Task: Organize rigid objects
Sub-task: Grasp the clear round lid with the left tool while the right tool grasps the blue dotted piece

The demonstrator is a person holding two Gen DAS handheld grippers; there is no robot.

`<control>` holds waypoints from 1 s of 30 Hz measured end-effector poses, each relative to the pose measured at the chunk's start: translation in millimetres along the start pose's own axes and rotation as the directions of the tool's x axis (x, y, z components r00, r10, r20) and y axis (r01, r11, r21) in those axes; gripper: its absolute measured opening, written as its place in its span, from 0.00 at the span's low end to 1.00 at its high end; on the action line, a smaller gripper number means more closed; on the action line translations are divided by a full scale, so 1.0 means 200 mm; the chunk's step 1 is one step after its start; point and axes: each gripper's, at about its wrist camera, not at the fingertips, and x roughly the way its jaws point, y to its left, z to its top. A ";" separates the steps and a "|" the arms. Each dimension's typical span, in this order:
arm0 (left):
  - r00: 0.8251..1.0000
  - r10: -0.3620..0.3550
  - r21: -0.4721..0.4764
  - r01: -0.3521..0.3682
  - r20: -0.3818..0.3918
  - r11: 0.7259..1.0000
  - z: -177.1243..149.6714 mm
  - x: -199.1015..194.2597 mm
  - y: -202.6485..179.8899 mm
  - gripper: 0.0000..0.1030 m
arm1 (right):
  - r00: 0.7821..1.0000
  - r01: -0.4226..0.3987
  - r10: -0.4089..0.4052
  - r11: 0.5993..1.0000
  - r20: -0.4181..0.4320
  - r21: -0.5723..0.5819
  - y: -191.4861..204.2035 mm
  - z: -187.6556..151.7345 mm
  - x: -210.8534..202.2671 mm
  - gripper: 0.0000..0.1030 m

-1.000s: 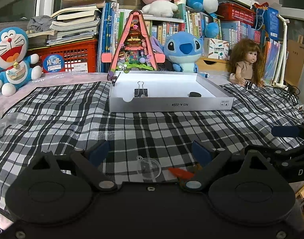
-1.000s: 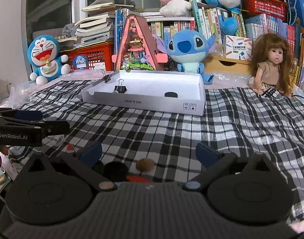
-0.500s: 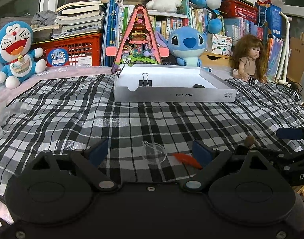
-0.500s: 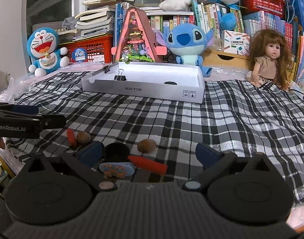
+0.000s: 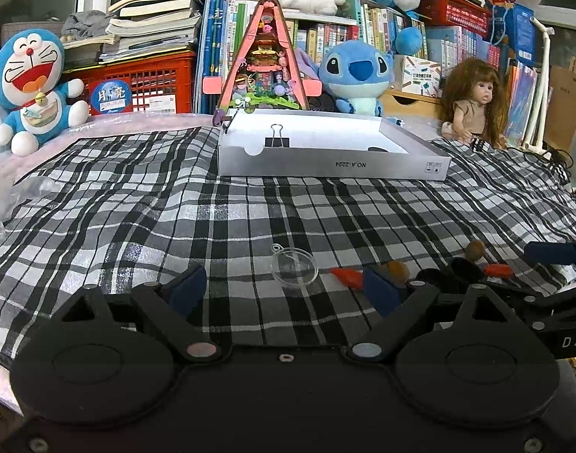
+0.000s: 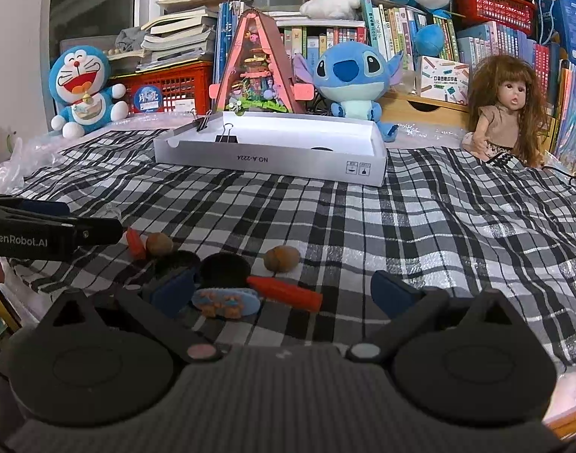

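Small rigid items lie on the checked cloth: a clear plastic dome (image 5: 293, 268), a red-orange piece (image 6: 284, 292), a blue oval clip (image 6: 225, 302), two walnuts (image 6: 282, 258), two black caps (image 6: 225, 268) and another orange piece (image 6: 135, 243). My left gripper (image 5: 284, 290) stands open just short of the dome, touching nothing. My right gripper (image 6: 284, 294) is open too; the blue clip and the red-orange piece lie on the cloth between its fingers, untouched. The white box (image 5: 333, 158) farther back holds a black binder clip (image 5: 276, 139) and a dark item (image 5: 378, 149).
Behind the box stand a pink triangular toy house (image 5: 267, 60), a Stitch plush (image 5: 357, 71), a Doraemon plush (image 5: 27, 83), a doll (image 5: 472, 102), a red crate and rows of books. A second binder clip (image 6: 203, 122) grips the box's far left corner. Crinkled plastic lies at the cloth's left edge.
Both views have drawn back a little, so the dome, walnuts, caps, clip and orange pieces now show in front of the fingers. Both grippers stayed open.
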 end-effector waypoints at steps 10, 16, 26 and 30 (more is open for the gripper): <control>1.000 -0.004 0.019 0.004 -0.006 1.000 -0.03 -0.01 -0.01 0.72 | 1.000 -0.011 0.011 1.000 0.018 -0.020 0.05 -0.03 -0.04 0.92; 1.000 -0.007 0.012 0.007 -0.003 1.000 -0.01 0.01 0.00 0.59 | 0.999 -0.038 0.039 0.998 0.028 -0.039 0.08 -0.05 -0.07 0.77; 1.000 0.006 0.064 -0.006 0.000 0.998 -0.01 0.05 -0.05 0.26 | 0.997 -0.075 0.075 0.996 0.013 -0.055 0.13 -0.06 -0.07 0.44; 1.000 0.000 0.051 0.000 0.000 0.999 0.00 0.05 -0.05 0.26 | 0.996 -0.086 0.087 0.995 0.011 -0.044 0.13 -0.04 -0.07 0.43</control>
